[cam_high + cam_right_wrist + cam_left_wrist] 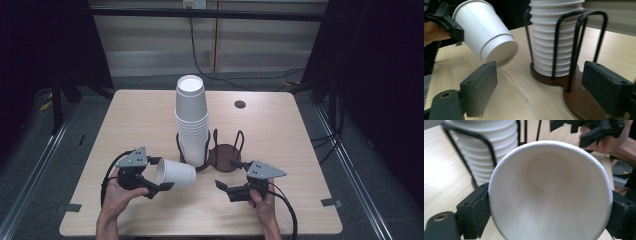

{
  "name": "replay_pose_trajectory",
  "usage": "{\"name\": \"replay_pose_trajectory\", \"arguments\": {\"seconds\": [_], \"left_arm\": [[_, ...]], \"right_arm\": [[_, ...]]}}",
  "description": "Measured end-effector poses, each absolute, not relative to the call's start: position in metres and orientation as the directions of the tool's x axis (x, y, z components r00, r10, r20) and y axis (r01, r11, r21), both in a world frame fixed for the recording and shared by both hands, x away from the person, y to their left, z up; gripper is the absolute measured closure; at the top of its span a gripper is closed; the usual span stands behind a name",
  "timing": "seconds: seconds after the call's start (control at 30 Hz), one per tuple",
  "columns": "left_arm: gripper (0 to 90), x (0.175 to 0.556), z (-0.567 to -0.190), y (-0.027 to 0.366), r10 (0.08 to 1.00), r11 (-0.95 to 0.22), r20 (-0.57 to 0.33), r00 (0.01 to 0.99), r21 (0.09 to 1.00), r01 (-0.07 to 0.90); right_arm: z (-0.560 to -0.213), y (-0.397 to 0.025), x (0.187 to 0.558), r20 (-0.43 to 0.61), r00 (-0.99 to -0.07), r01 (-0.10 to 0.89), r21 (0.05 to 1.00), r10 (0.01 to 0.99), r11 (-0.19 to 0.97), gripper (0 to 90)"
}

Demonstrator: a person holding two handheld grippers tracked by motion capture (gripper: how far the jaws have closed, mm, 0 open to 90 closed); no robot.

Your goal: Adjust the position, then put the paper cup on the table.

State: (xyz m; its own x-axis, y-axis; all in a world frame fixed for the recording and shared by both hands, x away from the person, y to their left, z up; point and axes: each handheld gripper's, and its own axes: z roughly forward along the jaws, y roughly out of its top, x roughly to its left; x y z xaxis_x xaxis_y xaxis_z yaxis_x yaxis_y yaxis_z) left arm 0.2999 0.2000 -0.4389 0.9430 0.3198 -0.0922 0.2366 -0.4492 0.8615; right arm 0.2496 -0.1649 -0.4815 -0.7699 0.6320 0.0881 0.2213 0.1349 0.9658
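- High view: the left gripper [159, 174] holds a white cup [175, 173] on its side, near the front of the table [125, 120].
- The cup's open end faces the left hand [120, 192]. Its bottom points to the right, toward the rack [222, 150].
- One jaw is behind the cup's rim and one is in front of it. Both press on the cup.
- The cup sits just in front of the stack [191, 120] of white cups. I cannot tell if it touches the table.
- The stack stands in the left part of the rack. It is tall and goes well above the black wires.
- The right part of the rack is a bare brown disc.
- The right gripper [226, 174] is just in front of that disc, with the right hand [262, 200] around it. Its jaws are spread apart with nothing between them.
- The two grippers are near each other, with the cup between them.
- Left gripper view: you look right into the cup [549, 192]. A black jaw hugs it on each side.
- The stack [486, 147] is behind it at the left. The right gripper [584, 131] and its hand [609, 143] are at the top right.
- Right gripper view: the two black jaws stand wide apart and hold nothing. The cup [486, 35] is tilted at the top left, bottom end toward the camera, in the left gripper [449, 23].
- The stack [554, 37] stands inside the rack [574, 50] on its brown base.
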Motion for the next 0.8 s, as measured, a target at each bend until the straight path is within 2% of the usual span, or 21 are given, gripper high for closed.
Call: {"name": "replay_pose_trajectory", "arguments": {"seconds": [0.43,0.8], "left_arm": [[10.9,0.316,-0.421,0.218,0.380,-0.496,-0.064,0.923,0.828,0.262],[10.8,0.334,-0.415,0.228,0.418,-0.530,-0.073,0.905,0.790,0.309]], "right_arm": [[-0.499,-0.181,0.245,0.074,-0.651,0.174,0.983,0.756,0.053,12.7],[-0.508,-0.181,0.244,0.031,-0.615,0.105,0.994,0.788,0.043,12.7]]}}
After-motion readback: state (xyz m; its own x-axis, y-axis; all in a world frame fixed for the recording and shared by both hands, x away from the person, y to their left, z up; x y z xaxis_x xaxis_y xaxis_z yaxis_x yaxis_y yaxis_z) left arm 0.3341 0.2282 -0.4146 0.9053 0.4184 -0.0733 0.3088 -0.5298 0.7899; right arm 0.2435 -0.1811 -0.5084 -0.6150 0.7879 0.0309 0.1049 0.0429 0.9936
